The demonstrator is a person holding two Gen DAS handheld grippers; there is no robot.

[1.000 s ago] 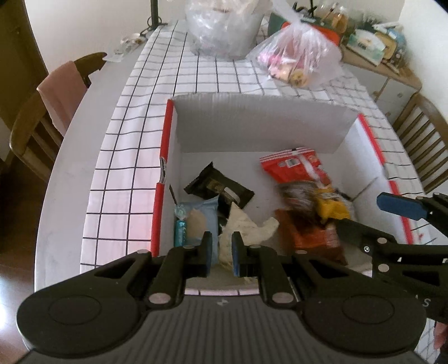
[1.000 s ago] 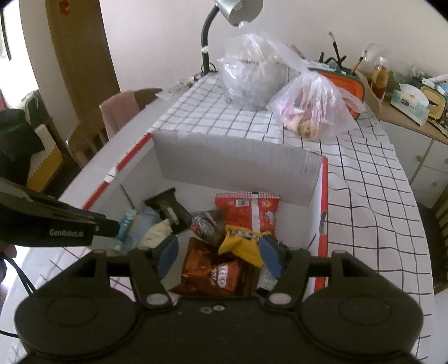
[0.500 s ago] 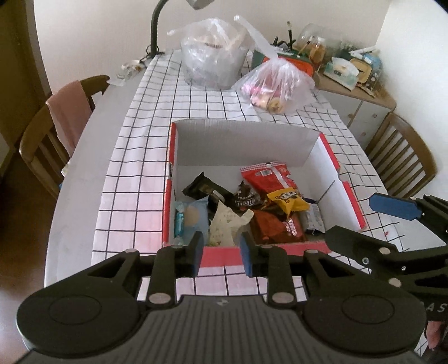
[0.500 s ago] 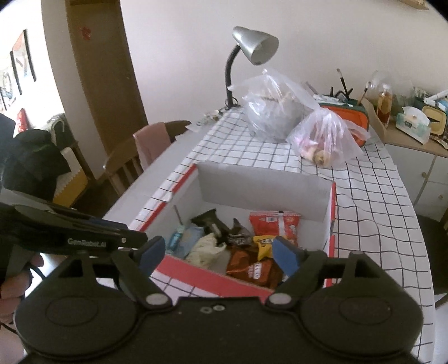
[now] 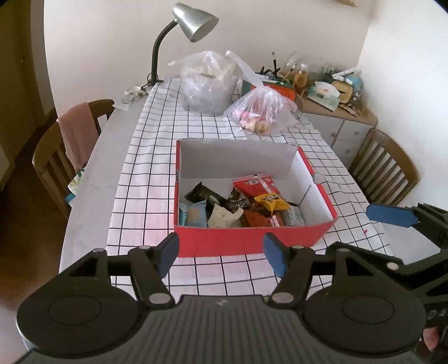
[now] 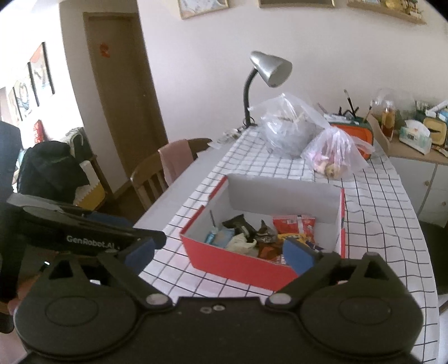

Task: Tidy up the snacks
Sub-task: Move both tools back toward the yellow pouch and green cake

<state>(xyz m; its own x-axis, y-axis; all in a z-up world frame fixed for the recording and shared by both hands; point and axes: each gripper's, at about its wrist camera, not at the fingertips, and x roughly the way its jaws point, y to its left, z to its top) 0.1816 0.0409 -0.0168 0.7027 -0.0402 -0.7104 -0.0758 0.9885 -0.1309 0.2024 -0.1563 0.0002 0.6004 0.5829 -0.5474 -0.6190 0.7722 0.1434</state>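
Observation:
A red cardboard box (image 5: 252, 240) with white inner walls stands on the checked tablecloth; it also shows in the right wrist view (image 6: 240, 266). Inside lie several snack packets: a red one (image 5: 256, 186), a yellow one (image 5: 271, 201), a brown one (image 5: 257, 219), a black one (image 5: 201, 193), a pale blue one (image 5: 194, 214) and a white wrapper (image 5: 224, 218). My left gripper (image 5: 221, 253) is open and empty, held above the table in front of the box. My right gripper (image 6: 221, 253) is open and empty, also short of the box.
Two clear plastic bags (image 5: 208, 81) (image 5: 261, 110) sit at the far end of the table (image 5: 92, 179) beside a grey desk lamp (image 5: 193, 19). Wooden chairs stand at the left (image 5: 67, 151) and right (image 5: 383, 170). A cluttered cabinet (image 5: 333, 112) is at the back right.
Both grippers have pulled back and up, out of the box. The left gripper's fingers were nearly shut and now stand wide open. The right gripper has also opened wider.

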